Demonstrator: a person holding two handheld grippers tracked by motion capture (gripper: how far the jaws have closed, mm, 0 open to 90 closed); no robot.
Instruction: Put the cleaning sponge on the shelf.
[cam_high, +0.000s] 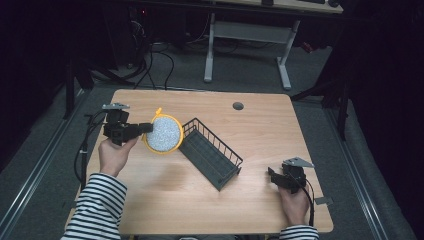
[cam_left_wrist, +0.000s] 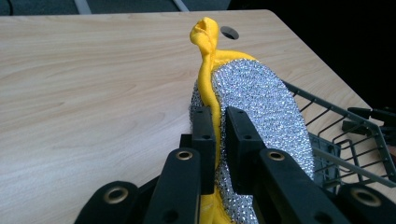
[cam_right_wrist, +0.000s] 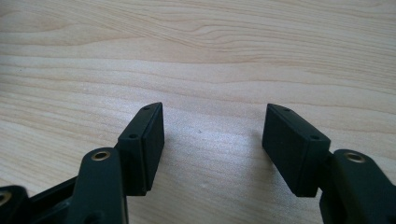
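A round scouring pad (cam_high: 162, 134), silver and glittery with a yellow rim and a yellow loop, hangs above the table's left half. My left gripper (cam_high: 148, 128) is shut on its yellow edge and holds it up beside the dark wire basket (cam_high: 210, 153). In the left gripper view the pad (cam_left_wrist: 261, 102) stands on edge between the two black jaws, its loop pointing up, and the left gripper (cam_left_wrist: 220, 135) clamps the yellow seam. My right gripper (cam_high: 272, 176) rests near the table's front right, open, with bare wood between its fingertips (cam_right_wrist: 214, 140).
The wooden table (cam_high: 260, 130) has a round cable hole (cam_high: 238, 106) near its far edge. The basket lies diagonally across the middle, and its wire rim (cam_left_wrist: 345, 135) is close on the right of the pad. A desk frame stands on the floor beyond.
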